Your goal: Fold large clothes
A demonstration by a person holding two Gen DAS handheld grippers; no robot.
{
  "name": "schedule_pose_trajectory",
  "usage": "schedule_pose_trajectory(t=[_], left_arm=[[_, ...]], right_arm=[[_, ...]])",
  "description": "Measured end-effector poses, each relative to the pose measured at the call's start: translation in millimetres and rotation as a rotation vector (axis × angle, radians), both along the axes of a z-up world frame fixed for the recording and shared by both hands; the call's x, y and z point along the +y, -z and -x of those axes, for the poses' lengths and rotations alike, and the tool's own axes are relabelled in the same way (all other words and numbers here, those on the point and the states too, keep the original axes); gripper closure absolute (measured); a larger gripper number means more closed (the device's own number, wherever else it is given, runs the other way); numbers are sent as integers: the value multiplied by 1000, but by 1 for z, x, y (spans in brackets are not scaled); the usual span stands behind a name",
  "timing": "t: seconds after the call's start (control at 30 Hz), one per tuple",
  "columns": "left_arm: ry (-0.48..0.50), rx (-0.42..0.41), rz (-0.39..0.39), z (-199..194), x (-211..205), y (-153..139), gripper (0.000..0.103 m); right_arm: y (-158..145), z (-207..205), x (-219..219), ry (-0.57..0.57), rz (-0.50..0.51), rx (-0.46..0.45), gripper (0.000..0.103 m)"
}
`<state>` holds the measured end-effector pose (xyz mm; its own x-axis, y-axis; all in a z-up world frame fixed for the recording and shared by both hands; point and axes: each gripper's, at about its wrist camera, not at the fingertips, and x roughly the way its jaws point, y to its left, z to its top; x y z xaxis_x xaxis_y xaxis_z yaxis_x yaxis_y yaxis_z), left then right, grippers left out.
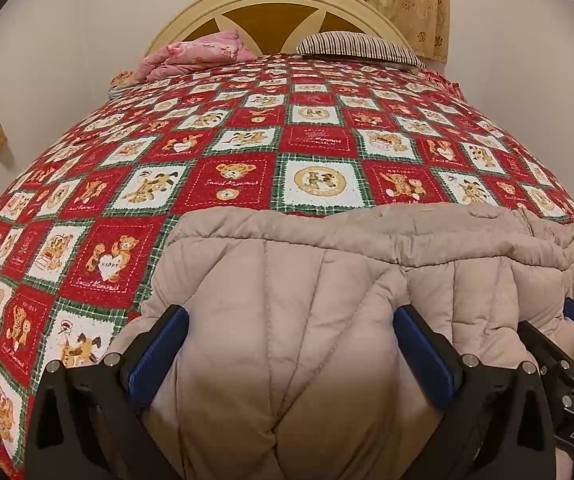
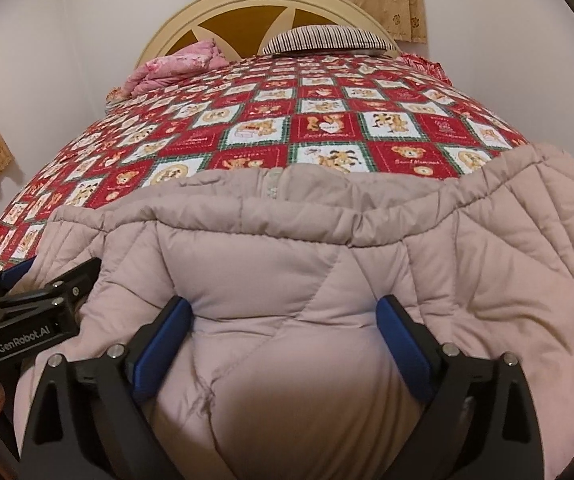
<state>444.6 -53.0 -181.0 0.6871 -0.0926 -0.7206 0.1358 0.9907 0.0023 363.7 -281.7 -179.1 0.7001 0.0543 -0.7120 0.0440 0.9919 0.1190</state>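
Padded jacket (image 1: 287, 300) lies on near end of bedspread (image 1: 231, 148); my left gripper (image 1: 291, 332) and right gripper (image 2: 285, 328) both spread wide, straddling puffy bulk; I'd close evenly, lift together, keep fold edge straight.

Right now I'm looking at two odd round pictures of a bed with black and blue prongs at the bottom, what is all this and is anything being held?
There is no robot here: a person holds a two-finger tool in each hand, with a fisheye camera on each looking along its fingers. One picture is from the left gripper, the other from the right gripper. The blue parts are the finger pads. A beige puffy coat lies on the teddy-bear bedspread. Each gripper's fingers stand wide apart with a bulge of coat between them; whether they pinch it, I cannot tell. Far off lie a pink blanket and a striped pillow by the headboard.
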Motion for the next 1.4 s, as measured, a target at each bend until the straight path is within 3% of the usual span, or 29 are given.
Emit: schedule_pose_trajectory(t=[0.6, 0.73, 0.8, 0.9, 1.0, 1.07, 1.13, 1.23, 1.4], left_arm=[[-2, 1, -6, -1, 4, 1, 1], [-3, 4, -15, 0, 5, 1, 1], [-3, 4, -15, 1, 8, 2, 1], [-3, 4, -15, 0, 7, 1, 1], [-3, 4, -17, 0, 7, 2, 1], [-3, 3, -18, 0, 8, 2, 1], [-1, 2, -21, 0, 7, 2, 1], [-1, 0, -29, 2, 6, 0, 1], [-2, 0, -30, 2, 6, 0, 1]], right_arm=[[3, -5, 2, -2, 23, 20, 3], [-2, -3, -3, -20, -18, 16, 3], [-13, 1, -7, -41, -38, 24, 7], [-45, 20, -25, -49, -61, -65, 6], [-66, 30, -58, 36, -12, -133, 4], [-62, 27, -87, 143, 30, -122, 4], [-46, 21, -112, 198, -13, -69, 4], [-22, 14, -114, 196, -1, -37, 3], [-10, 4, -112, 194, 12, -14, 0]])
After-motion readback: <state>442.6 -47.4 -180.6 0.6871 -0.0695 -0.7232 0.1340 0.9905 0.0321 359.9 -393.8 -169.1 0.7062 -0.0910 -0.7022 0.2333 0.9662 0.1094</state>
